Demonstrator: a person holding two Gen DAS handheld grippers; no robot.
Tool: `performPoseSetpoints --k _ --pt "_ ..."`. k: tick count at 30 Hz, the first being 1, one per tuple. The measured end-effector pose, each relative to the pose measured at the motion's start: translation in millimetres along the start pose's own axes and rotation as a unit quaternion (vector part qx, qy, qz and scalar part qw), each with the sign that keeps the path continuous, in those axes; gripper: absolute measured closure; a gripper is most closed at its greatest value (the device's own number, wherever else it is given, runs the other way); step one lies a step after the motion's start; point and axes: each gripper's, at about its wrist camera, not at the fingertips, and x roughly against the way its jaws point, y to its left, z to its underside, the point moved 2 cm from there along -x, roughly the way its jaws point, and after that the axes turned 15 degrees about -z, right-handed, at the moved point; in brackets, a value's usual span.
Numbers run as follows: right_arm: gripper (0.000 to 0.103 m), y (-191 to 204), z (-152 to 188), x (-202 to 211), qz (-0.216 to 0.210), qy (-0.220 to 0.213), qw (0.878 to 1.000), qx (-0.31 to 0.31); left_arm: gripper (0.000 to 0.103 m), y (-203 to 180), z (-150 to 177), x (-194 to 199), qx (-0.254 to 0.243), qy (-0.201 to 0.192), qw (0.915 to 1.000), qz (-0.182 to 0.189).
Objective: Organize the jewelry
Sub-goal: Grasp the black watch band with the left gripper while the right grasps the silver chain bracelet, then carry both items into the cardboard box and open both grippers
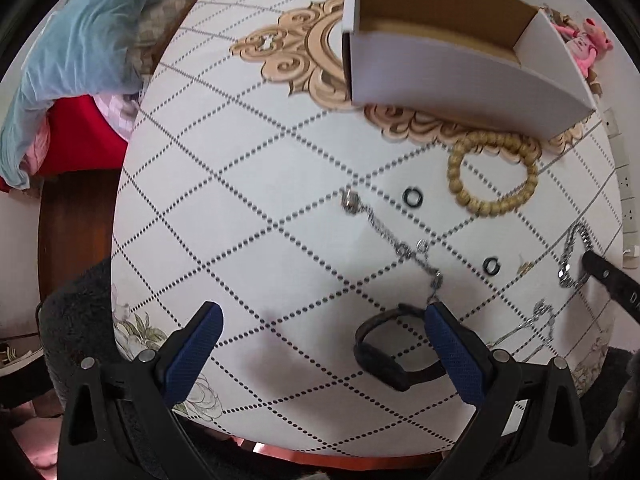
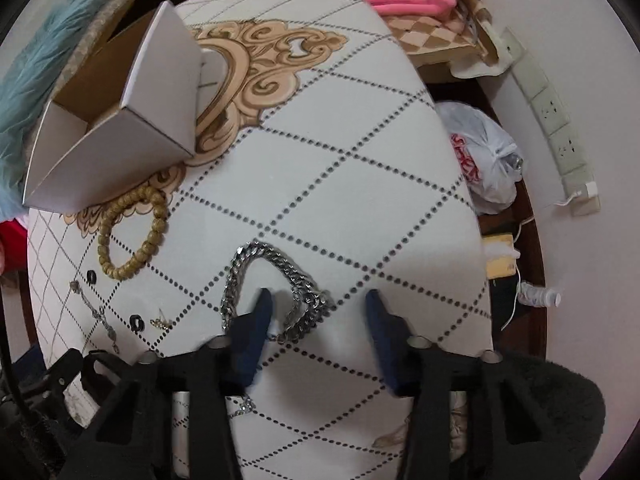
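My right gripper [image 2: 316, 300] is nearer the chain [image 2: 276, 292]: jaws released, left finger inside its loop, chain lying left of centre on the surface. My left gripper [image 1: 322, 316] hangs open beside the watch [image 1: 390, 354].

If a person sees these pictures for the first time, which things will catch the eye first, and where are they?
The open white cardboard box stands at the far side of the patterned tabletop, with the wooden bead bracelet lying just in front of it. Nearer, the heavy silver chain lies in a loop, and the open right gripper has one finger inside that loop. The open left gripper hovers by a dark wristband.
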Motion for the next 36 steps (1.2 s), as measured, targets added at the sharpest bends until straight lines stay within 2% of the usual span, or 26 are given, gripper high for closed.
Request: performPoseSetpoints --k 2,6,10,16,18,19,22,24,25,26,31,36 --pt "0.091 3 2 0 0.001 -0.009 1.0 0.007 0.0 1 2 -3 0.004 -0.002 1.0 0.008" --pt "0.092 2 10 7 -0.024 -0.025 0.999 -0.005 0.001 7 6 -1 0.005 -0.013 0.9998 0.012" --pt "0.092 5 27 38 -0.062 -0.059 0.996 -0.028 0.001 16 15 2 0.007 -0.019 0.9992 0.033" --pt "0.093 13 49 62 -0.072 -0.076 0.994 -0.026 0.003 18 32 -13 -0.001 -0.002 0.9974 0.073" --pt "0.093 10 51 59 -0.07 -0.072 0.995 -0.028 0.015 13 34 -15 -0.003 0.0 0.9963 0.085" --pt "0.093 10 54 56 -0.068 -0.067 0.995 -0.03 0.018 10 33 -15 -0.006 -0.001 0.9958 0.091" --pt "0.093 7 56 48 -0.064 -0.058 0.996 -0.035 0.038 0 30 -17 -0.016 -0.01 0.9952 0.096" --pt "0.094 5 57 47 -0.062 -0.056 0.996 -0.035 0.074 -5 28 -21 -0.023 -0.011 0.9946 0.101" --pt "0.094 5 58 47 -0.061 -0.056 0.996 -0.034 0.077 -6 27 -20 -0.023 -0.018 0.9949 0.097" --pt "0.094 6 59 47 -0.062 -0.056 0.996 -0.033 0.088 -7 26 -18 -0.028 -0.029 0.9944 0.097" --pt "0.094 10 57 59 -0.078 -0.065 0.994 -0.035 0.094 0 23 -10 -0.026 -0.05 0.9935 0.099" --pt "0.095 23 48 80 -0.102 -0.08 0.991 -0.026 0.095 15 21 10 -0.024 -0.075 0.9913 0.105"
